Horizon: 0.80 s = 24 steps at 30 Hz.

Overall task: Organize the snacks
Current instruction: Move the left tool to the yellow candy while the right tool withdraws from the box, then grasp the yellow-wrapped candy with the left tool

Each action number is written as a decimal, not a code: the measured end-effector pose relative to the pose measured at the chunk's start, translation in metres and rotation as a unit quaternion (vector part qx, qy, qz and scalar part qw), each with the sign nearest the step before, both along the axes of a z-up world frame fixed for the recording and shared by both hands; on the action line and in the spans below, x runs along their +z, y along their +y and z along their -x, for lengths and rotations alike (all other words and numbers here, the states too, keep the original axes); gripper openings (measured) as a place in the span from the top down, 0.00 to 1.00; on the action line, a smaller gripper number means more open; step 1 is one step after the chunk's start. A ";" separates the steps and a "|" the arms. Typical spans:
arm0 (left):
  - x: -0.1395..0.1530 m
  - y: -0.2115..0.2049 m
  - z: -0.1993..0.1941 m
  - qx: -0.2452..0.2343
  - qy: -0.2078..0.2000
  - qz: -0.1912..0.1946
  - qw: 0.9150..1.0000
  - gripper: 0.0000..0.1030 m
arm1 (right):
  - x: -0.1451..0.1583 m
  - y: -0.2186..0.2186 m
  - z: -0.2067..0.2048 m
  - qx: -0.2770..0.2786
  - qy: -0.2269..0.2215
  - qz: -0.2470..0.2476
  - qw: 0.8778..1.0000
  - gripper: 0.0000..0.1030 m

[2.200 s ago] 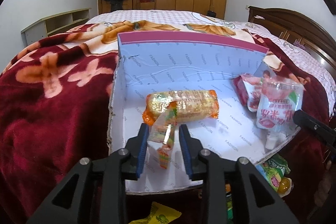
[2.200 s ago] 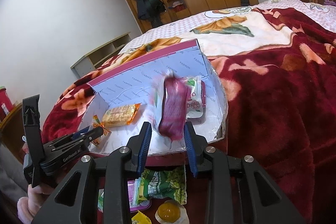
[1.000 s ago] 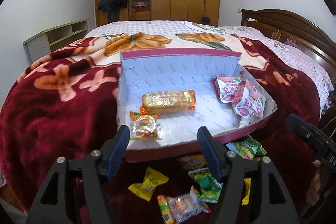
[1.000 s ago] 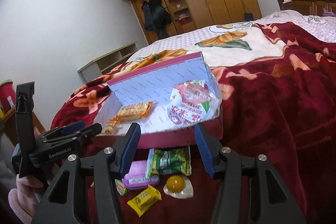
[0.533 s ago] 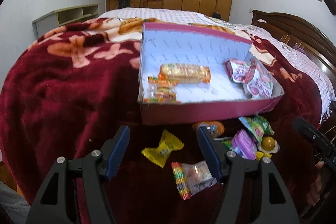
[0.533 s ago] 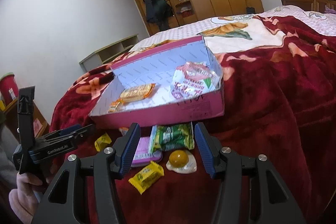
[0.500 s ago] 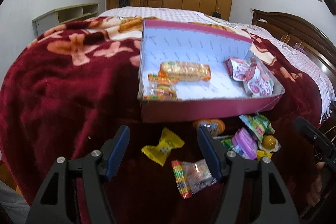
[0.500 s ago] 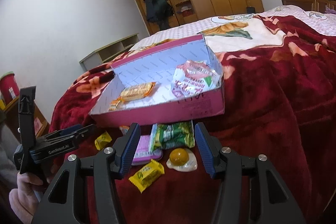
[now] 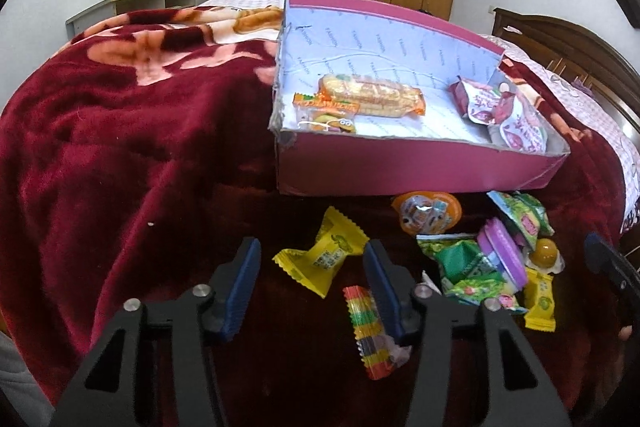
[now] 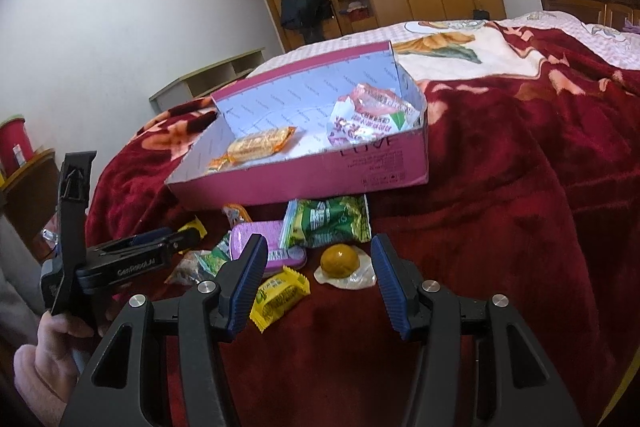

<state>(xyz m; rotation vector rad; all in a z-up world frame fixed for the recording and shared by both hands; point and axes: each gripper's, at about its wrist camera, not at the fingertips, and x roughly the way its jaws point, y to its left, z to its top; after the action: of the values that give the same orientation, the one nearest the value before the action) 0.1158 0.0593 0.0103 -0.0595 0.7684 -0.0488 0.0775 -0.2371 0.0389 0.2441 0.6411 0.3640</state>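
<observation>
A pink cardboard box lies on the red blanket. It holds a biscuit packet, a small orange sweet pack and red-and-white pouches. Loose snacks lie in front of it. My left gripper hangs low over a yellow wrapped sweet; its jaws are closing, the sweet lies between them, and the pads do not press it. My right gripper stands open over an egg-shaped jelly, with a second yellow sweet by its left finger.
Other loose snacks: an orange jelly cup, green packets, a purple case, a rainbow sweet pack. A person's hand holds the left gripper. Wardrobes and a low shelf stand beyond the bed.
Both grippers let go of snacks in the box, drew back and sank toward the loose pile in front of it. The left jaws have narrowed around the yellow sweet.
</observation>
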 end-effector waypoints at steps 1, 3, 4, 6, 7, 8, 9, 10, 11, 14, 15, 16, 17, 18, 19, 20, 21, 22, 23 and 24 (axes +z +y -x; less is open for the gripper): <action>-0.001 0.000 -0.001 -0.001 0.000 0.000 1.000 0.48 | -0.002 0.000 0.000 0.000 0.002 0.001 1.000 0.46; -0.002 -0.001 -0.002 0.000 -0.002 0.001 1.000 0.48 | -0.005 0.001 -0.001 0.001 0.008 0.002 1.000 0.46; -0.002 -0.002 -0.003 -0.001 -0.002 0.001 1.000 0.48 | -0.007 0.001 -0.002 0.001 0.011 0.002 1.000 0.46; -0.004 -0.003 -0.004 -0.005 -0.002 0.002 1.000 0.48 | -0.010 0.002 -0.002 0.002 0.016 0.003 1.000 0.46; -0.006 -0.005 -0.005 -0.007 0.000 0.000 1.000 0.48 | -0.011 0.002 -0.003 0.003 0.017 0.003 1.000 0.46; -0.007 -0.006 -0.006 -0.008 0.000 -0.003 1.000 0.48 | -0.012 0.002 -0.003 0.002 0.019 0.004 1.000 0.46; -0.008 -0.006 -0.007 -0.007 0.001 -0.003 1.000 0.48 | -0.013 0.002 -0.003 0.002 0.020 0.004 1.000 0.46; -0.009 -0.006 -0.008 -0.007 0.001 -0.002 1.000 0.48 | -0.014 0.002 -0.003 0.002 0.021 0.004 1.000 0.46; -0.009 -0.005 -0.008 -0.007 0.001 0.000 1.000 0.48 | -0.015 0.003 -0.004 0.002 0.022 0.005 1.000 0.46; -0.010 -0.003 -0.008 -0.007 -0.001 0.006 1.000 0.49 | -0.018 0.003 -0.006 0.003 0.026 0.005 1.000 0.46; -0.010 -0.003 -0.008 -0.007 -0.002 0.005 1.000 0.50 | -0.019 0.004 -0.006 0.003 0.027 0.006 1.000 0.46; -0.010 -0.004 -0.008 -0.006 -0.003 0.004 1.000 0.56 | -0.019 0.004 -0.006 0.003 0.028 0.007 1.000 0.46; -0.010 -0.004 -0.008 -0.006 -0.004 0.003 1.000 0.62 | -0.020 0.004 -0.007 0.003 0.029 0.008 1.000 0.46; -0.011 -0.004 -0.007 -0.006 -0.005 0.003 1.000 0.64 | -0.020 0.004 -0.008 0.002 0.030 0.008 1.000 0.46; -0.011 -0.004 -0.007 -0.007 -0.005 0.004 1.000 0.67 | -0.021 0.004 -0.008 0.002 0.030 0.008 1.000 0.46; -0.011 -0.003 -0.007 -0.008 -0.006 0.006 1.000 0.71 | -0.021 0.004 -0.008 0.001 0.031 0.008 0.999 0.46; -0.010 -0.003 -0.006 -0.009 -0.006 0.008 1.000 0.72 | -0.021 0.004 -0.008 0.001 0.031 0.008 0.999 0.46; -0.010 -0.002 -0.006 -0.008 -0.005 0.009 1.000 0.73 | -0.021 0.004 -0.008 0.000 0.030 0.008 1.000 0.46; -0.010 -0.001 -0.006 -0.007 -0.004 0.011 1.000 0.75 | -0.021 0.004 -0.008 -0.001 0.030 0.008 1.000 0.46; -0.010 -0.001 -0.006 -0.006 -0.004 0.012 1.000 0.75 | -0.021 0.004 -0.007 -0.001 0.029 0.009 1.000 0.46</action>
<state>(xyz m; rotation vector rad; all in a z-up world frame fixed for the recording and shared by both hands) 0.1215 0.0584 0.0001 -0.0773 0.7605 -0.0689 0.0848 -0.2328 0.0179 0.2393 0.7017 0.3502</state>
